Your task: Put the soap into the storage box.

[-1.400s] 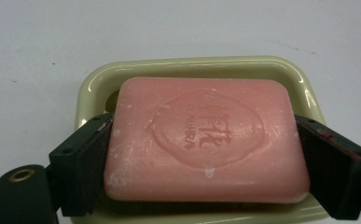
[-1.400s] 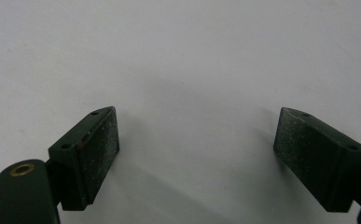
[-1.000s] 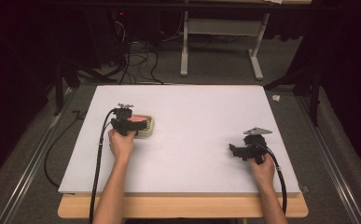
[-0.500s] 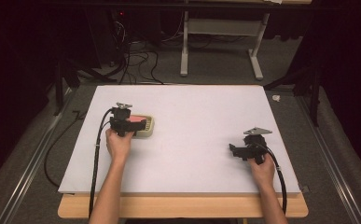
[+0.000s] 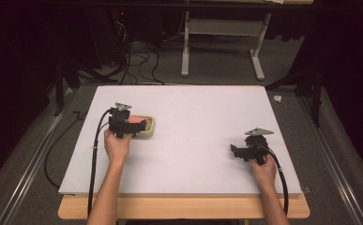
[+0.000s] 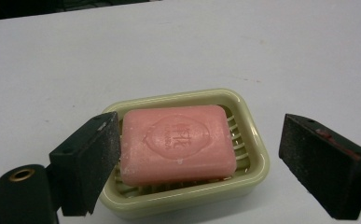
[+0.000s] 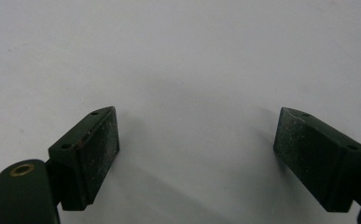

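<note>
While the high view half-hides it, the left tool, spread wide, frames pink soap whose embossed stamp is unreadable, in its dish; the right tool gapes wide over bare tabletop.

Soap: pink, waxy, matt, with an embossed stamp and slightly chalky edges. Dish: pale yellow-green plastic, smooth, semi-gloss, with a ribbed grid inside. Left gripper: black matt plastic; fingers faced with rough, gritty pads, and a brass-coloured metal eyelet sits at its base. Right gripper: same finish, dusty pads. Counter: white, matt, smooth top; bare light wood along its near edge.
</note>
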A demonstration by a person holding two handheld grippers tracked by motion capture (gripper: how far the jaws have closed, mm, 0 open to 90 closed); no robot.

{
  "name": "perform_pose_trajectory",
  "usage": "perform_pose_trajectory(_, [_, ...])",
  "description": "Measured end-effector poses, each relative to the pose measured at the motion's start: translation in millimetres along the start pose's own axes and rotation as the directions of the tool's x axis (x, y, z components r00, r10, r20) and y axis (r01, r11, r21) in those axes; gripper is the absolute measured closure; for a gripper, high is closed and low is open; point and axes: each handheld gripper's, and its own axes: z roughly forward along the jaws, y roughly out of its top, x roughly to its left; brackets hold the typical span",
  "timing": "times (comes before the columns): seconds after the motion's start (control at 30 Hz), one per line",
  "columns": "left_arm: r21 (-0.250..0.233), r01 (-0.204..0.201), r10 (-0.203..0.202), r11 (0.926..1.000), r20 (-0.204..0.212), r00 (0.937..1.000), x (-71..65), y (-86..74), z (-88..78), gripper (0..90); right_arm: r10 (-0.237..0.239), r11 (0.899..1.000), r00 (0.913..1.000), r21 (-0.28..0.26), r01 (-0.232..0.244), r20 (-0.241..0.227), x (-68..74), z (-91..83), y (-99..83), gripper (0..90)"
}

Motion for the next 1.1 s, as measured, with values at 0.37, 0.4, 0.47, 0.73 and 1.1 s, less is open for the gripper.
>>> perform_pose_trajectory(0.37, [-0.026,0.001,0.000,0.9997,0.027,0.9996,0.3,-3.3,-11.7,14.2,0.000,1.000,1.0000,0.000,0.000,0.000,0.0,0.0,0.0,14.7])
perform_pose_trajectory(0.4, [-0.033,0.001,0.000,0.9995,0.027,0.9996,0.5,-3.8,-14.3,14.3,0.000,1.000,1.0000,0.000,0.000,0.000,0.0,0.0,0.0,14.7])
perform_pose_trajectory(0.47, [-0.038,-0.001,0.002,0.9993,0.030,0.9996,0.8,-4.8,-17.1,14.3,0.000,1.000,1.0000,0.000,0.000,0.000,0.0,0.0,0.0,14.7])
perform_pose_trajectory(0.73, [-0.036,-0.020,0.021,0.9992,0.032,0.9993,0.6,-9.3,-26.7,14.3,0.000,1.000,1.0000,0.000,0.000,0.000,0.0,0.0,0.0,14.7])
perform_pose_trajectory(1.1, [-0.055,-0.034,0.037,0.9979,0.052,0.9980,-3.1,-11.0,-37.5,14.3,0.000,1.000,1.0000,0.000,0.000,0.000,0.0,0.0,0.0,14.7])
